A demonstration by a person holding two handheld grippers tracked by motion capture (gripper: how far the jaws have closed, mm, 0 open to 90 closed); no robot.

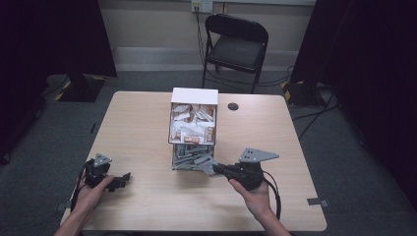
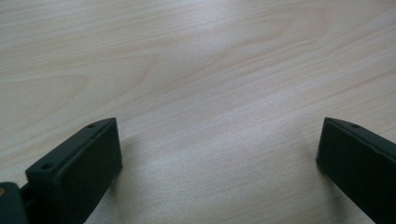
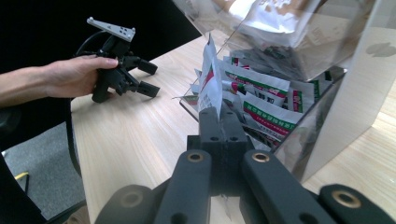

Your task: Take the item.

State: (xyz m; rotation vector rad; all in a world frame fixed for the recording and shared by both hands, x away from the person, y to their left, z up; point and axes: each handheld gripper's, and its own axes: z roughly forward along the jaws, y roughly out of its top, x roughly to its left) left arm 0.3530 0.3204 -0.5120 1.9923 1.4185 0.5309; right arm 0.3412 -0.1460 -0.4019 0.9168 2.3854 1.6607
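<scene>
Clear plastic box [image 1: 193, 129] stands mid-table. Right gripper [image 3: 215, 112] at its front pinches a white packet [image 3: 208, 79]. Left gripper [image 1: 126, 180], well left of the box, gapes wide.

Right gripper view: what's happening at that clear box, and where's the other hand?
The right gripper is shut on a sachet, pinching its edge at the open lower compartment of the clear two-tier dispenser box, which is full of sachets. The left gripper rests open on the wooden table, off to the left, holding nothing.
</scene>
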